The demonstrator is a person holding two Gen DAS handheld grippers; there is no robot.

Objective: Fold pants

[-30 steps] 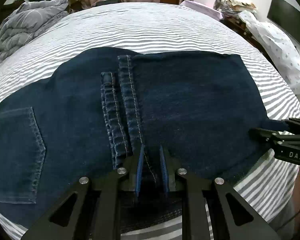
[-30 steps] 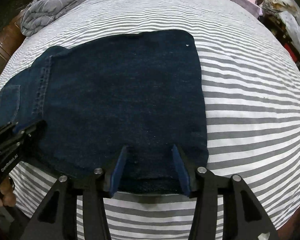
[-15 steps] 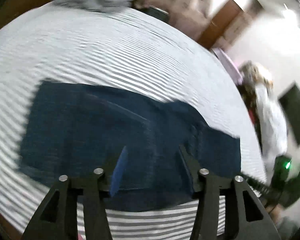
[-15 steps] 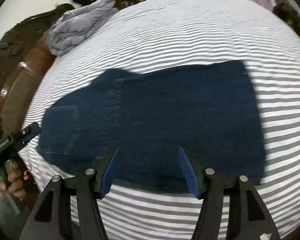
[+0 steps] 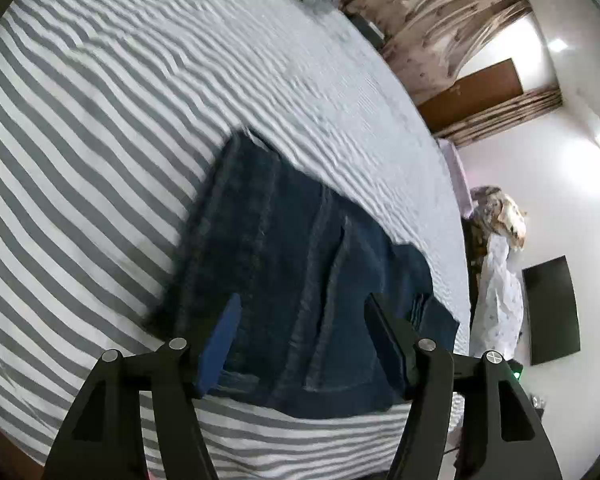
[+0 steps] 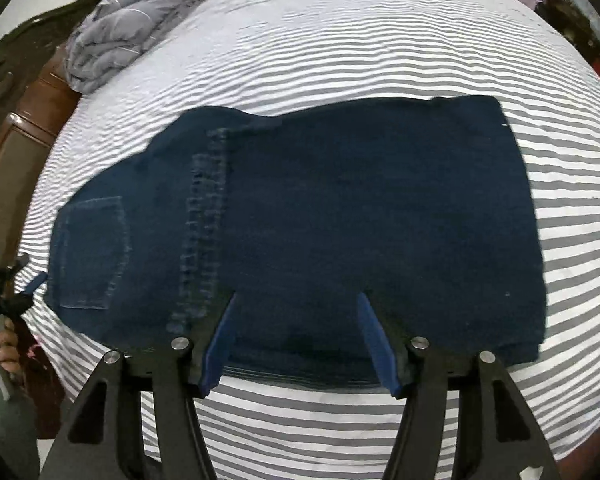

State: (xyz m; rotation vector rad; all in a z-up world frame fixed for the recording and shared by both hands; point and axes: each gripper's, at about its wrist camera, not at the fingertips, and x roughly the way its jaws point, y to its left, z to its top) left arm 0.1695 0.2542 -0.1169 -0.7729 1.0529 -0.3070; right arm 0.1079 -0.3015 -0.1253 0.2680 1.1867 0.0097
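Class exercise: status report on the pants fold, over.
Left tongs open, empty. Right tongs open, empty. Jeans folded, flat on striped bed. Grey quilt bunched at far corner, clear of the jeans.

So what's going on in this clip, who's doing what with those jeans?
A person with a handheld gripper in each hand is folding dark blue jeans on a striped bed. The jeans lie folded over, leg hems stacked across the seat, back pocket showing. Both the left gripper and the right gripper are open, holding nothing, at the near edge of the denim. A grey blanket sits bunched at the far corner.
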